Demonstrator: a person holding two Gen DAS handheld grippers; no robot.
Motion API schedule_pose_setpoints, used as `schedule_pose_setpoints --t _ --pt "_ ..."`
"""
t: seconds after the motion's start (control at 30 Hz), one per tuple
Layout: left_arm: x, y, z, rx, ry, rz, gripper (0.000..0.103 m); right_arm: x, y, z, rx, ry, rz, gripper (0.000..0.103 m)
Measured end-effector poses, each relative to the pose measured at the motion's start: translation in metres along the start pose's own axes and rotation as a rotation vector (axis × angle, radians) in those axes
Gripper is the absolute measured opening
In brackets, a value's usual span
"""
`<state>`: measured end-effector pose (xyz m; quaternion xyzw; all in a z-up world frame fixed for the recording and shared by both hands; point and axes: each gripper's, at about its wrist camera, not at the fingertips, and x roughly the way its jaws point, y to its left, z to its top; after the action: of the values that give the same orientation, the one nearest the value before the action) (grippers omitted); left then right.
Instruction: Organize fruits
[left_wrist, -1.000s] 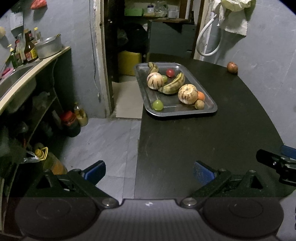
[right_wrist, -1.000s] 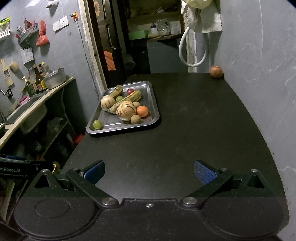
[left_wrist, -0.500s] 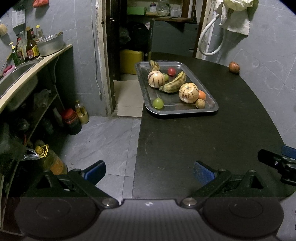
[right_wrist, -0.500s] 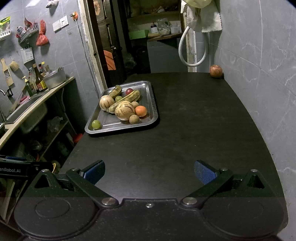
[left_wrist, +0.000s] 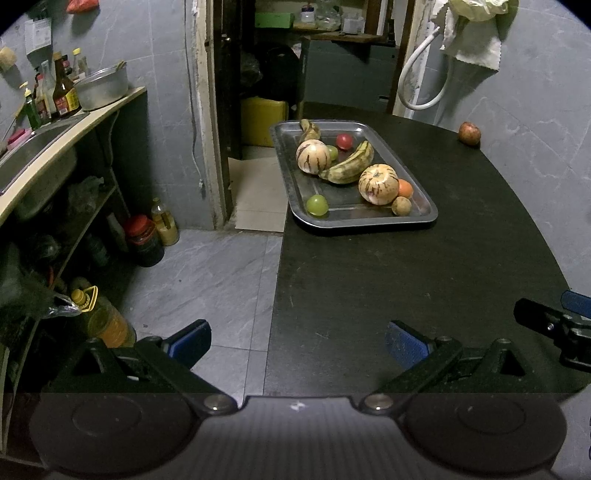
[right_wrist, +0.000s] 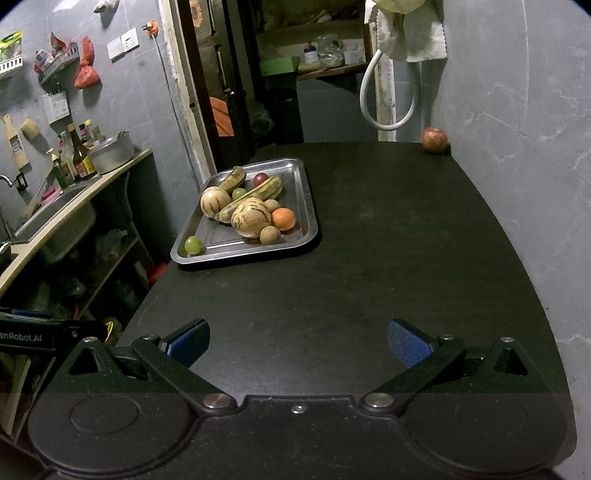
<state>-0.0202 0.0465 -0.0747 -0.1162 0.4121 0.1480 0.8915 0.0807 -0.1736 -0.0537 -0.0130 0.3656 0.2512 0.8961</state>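
1. Black and matte, the desk (right_wrist: 369, 258) stretches ahead of both tools and carries everything.
2. A steel tray (right_wrist: 308, 206) lies ahead and to the left of the right tool (right_wrist: 298, 342), and ahead and slightly right of the left tool (left_wrist: 297, 344).
3. In the tray: two pale striped melons (right_wrist: 250, 222), two spotted bananas (right_wrist: 258, 194), one orange (right_wrist: 283, 218), two brown round fruits (right_wrist: 270, 235), two green grapes (right_wrist: 193, 244) and one red fruit (right_wrist: 260, 179).
4. One reddish apple (right_wrist: 434, 140) sits alone, far ahead and right of the right tool, beside the wall, well apart from the tray.
5. Both tools are released, blue pads spread wide, grasping nothing; the left tool hangs over the desk's left edge, part over the floor (left_wrist: 207, 273).
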Motion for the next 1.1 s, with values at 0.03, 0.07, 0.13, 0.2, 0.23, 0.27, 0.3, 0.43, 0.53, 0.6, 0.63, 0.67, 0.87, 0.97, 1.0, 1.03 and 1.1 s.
schedule_pose_setpoints --t 0.03,0.07,0.13,0.2,0.23,0.27,0.3,0.43,0.53,0.6,0.63,0.67,0.87,0.97,1.0,1.03,1.1 --pt "-0.0001 -0.0002 -0.0004 -0.001 0.001 0.000 0.102 0.0001 0.0000 0.0000 0.000 0.000 0.000 0.102" --pt "-0.0003 -0.0003 -0.0006 -0.002 0.001 0.001 0.102 -0.0002 -0.0001 -0.0004 0.001 0.000 0.000 0.102" --pt "-0.0001 0.0000 0.0000 -0.001 0.000 0.000 0.102 0.0000 -0.0001 -0.0002 0.000 0.001 0.000 0.102" --pt "-0.0001 -0.0001 -0.0003 0.000 0.001 0.000 0.102 -0.0004 -0.0003 0.0002 0.000 0.002 0.000 0.102" --pt "-0.0001 -0.0001 0.0002 0.000 0.001 0.000 0.102 -0.0007 -0.0004 0.0001 0.000 0.001 0.000 0.102" --pt "-0.0002 -0.0001 -0.0002 0.000 0.001 0.000 0.102 -0.0004 -0.0004 0.0004 0.000 0.001 0.000 0.102" --pt "-0.0002 -0.0002 -0.0001 0.000 0.000 0.000 0.102 -0.0005 -0.0004 0.0003 0.001 0.002 0.000 0.102" --pt "0.0001 -0.0004 0.0005 0.000 0.001 0.000 0.102 -0.0008 -0.0006 0.0003 0.000 0.001 0.001 0.102" --pt "0.0003 -0.0006 0.0007 0.000 0.001 0.001 0.102 -0.0006 -0.0007 0.0006 0.001 0.002 0.000 0.102" --pt "0.0002 -0.0007 0.0004 0.000 0.001 0.001 0.102 -0.0007 -0.0007 0.0006 0.001 0.002 0.000 0.102" --pt "0.0003 -0.0005 0.0009 0.000 0.001 0.001 0.102 -0.0008 -0.0008 0.0005 0.001 0.002 0.000 0.102" --pt "0.0003 -0.0007 0.0005 0.000 0.001 0.001 0.102 -0.0010 -0.0008 0.0002 0.001 0.003 0.001 0.102" --pt "0.0003 -0.0011 0.0007 0.002 0.002 0.001 0.102 -0.0010 -0.0012 0.0005 0.002 0.003 0.000 0.102" --pt "0.0004 -0.0016 0.0002 0.002 0.003 0.001 0.102 -0.0002 -0.0016 0.0009 0.003 0.005 0.000 0.102" --pt "0.0004 -0.0023 0.0002 0.003 0.004 0.001 0.102 0.0001 -0.0017 0.0007 0.004 0.006 -0.001 0.102" --pt "0.0005 -0.0027 -0.0001 0.003 0.006 0.001 0.102 0.0002 -0.0015 0.0003 0.005 0.007 0.000 0.102" --pt "0.0005 -0.0035 -0.0002 0.005 0.007 0.001 0.102 0.0003 -0.0015 0.0003 0.005 0.009 0.001 0.102"
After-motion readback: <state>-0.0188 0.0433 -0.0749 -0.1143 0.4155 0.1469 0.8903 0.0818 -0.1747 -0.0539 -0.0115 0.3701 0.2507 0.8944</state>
